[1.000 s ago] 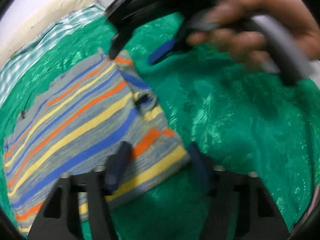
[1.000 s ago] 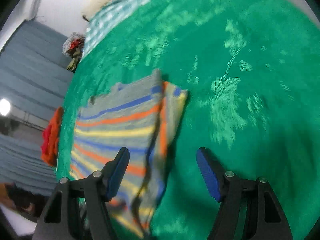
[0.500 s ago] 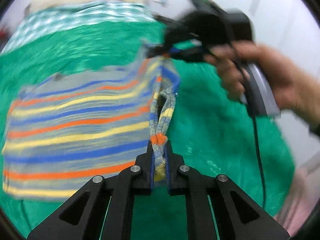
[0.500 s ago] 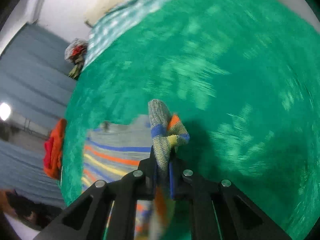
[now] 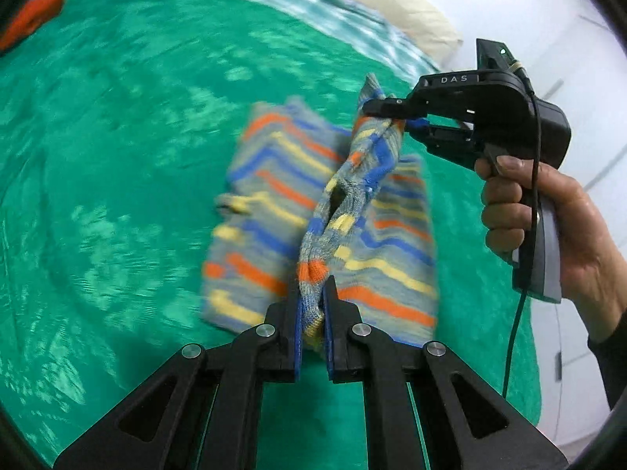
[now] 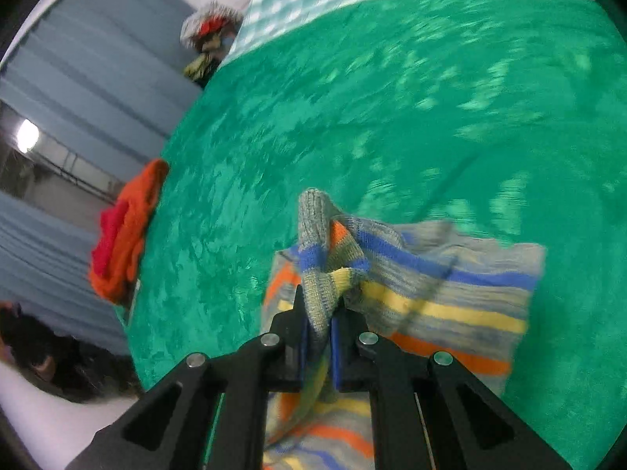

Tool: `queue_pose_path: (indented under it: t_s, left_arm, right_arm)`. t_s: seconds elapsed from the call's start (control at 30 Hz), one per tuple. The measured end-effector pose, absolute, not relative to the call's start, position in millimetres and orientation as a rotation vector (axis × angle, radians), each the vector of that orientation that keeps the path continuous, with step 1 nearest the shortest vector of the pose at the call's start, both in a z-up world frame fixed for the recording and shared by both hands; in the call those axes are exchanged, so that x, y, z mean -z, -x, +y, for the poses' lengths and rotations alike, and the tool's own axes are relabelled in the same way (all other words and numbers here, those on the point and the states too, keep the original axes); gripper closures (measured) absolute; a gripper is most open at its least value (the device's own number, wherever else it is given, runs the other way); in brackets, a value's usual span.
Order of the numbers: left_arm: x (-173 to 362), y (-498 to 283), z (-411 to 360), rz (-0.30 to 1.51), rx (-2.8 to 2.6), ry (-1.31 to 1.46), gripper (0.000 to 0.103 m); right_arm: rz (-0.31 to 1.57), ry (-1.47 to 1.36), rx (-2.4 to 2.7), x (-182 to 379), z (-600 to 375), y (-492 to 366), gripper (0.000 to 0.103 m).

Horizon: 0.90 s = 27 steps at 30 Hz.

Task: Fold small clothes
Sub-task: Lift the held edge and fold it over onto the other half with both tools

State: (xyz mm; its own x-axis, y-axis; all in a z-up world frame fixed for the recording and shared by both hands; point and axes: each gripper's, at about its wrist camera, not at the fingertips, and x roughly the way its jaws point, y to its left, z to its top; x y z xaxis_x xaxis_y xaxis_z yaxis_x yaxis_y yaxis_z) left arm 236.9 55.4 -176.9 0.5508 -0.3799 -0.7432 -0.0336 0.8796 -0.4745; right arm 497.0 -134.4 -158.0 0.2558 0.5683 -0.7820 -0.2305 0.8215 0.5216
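Left tongs [image 5: 311, 313] and right tongs [image 6: 318, 333] each clamped on one edge of the striped sweater [image 5: 376, 215], lifting it in a ridge above the green bedspread [image 5: 117, 156].

Open green bedspread [image 6: 392, 98] spreads wide on every side of the striped garment [image 5: 274, 203]. An orange cloth pile [image 6: 125, 231] crowds the bed's edge, with a pillow [image 5: 392, 4] against the wall.
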Motion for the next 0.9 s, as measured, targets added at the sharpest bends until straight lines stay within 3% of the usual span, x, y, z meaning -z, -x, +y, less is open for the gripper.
queue_pose_path:
  t_s: [0.13, 0.17, 0.2, 0.23, 0.27, 0.3, 0.37, 0.5, 0.63, 0.77, 0.8, 0.87, 0.9]
  left_arm:
    - [194.3, -237.9, 76.2, 1.025, 0.164, 0.502, 0.093]
    - [198.5, -239.6, 81.0, 1.057, 0.138, 0.506, 0.083]
    - [204.0, -244.2, 87.1, 1.078, 0.119, 0.525, 0.081]
    - [203.6, -241.5, 94.5, 1.079, 0.093, 0.547, 0.070]
    - [200.1, -237.4, 102.2, 1.070, 0.069, 0.564, 0.059]
    - [197.4, -235.0, 107.4, 1.059, 0.054, 0.570, 0.056]
    - [185.7, -228.4, 123.1, 1.029, 0.020, 0.573, 0.056]
    - [159.5, -235.7, 128.2, 0.960, 0.077, 0.539, 0.056]
    - [144.2, -281.6, 92.1, 0.928, 0.232, 0.412, 0.054]
    - [156.0, -339.0, 57.2, 0.928, 0.286, 0.295, 0.053]
    - [167.7, -357.7, 52.2, 0.958, 0.257, 0.257, 0.054]
    - [192.3, -380.4, 53.6, 1.032, 0.170, 0.205, 0.072]
    - [203.7, -388.0, 58.3, 1.066, 0.140, 0.200, 0.072]
  right_arm:
    - [1.229, -0.315, -0.552, 180.7, -101.3, -506.9, 0.093]
    - [1.229, -0.315, -0.552, 180.7, -101.3, -506.9, 0.088]
    - [1.229, -0.399, -0.577, 191.6, -99.2, -510.7, 0.080]
    - [1.222, -0.473, -0.591, 194.8, -105.3, -510.4, 0.065]
    - [1.197, -0.551, -0.605, 193.6, -114.1, -506.7, 0.058]
    - [1.162, -0.612, -0.621, 190.1, -121.3, -503.5, 0.055]
    - [1.102, -0.639, -0.623, 178.5, -140.8, -495.7, 0.055]
    - [1.027, -0.388, -0.546, 149.3, -184.6, -460.8, 0.055]
    - [0.978, -0.117, -0.497, 137.3, -205.9, -412.7, 0.055]
    - [0.943, -0.031, -0.623, 138.4, -195.4, -378.7, 0.055]
    - [0.942, -0.028, -0.681, 143.5, -187.6, -371.4, 0.055]
    - [0.994, -0.039, -0.755, 166.2, -177.8, -365.6, 0.056]
    - [1.081, -0.016, -0.740, 191.7, -172.9, -366.0, 0.057]
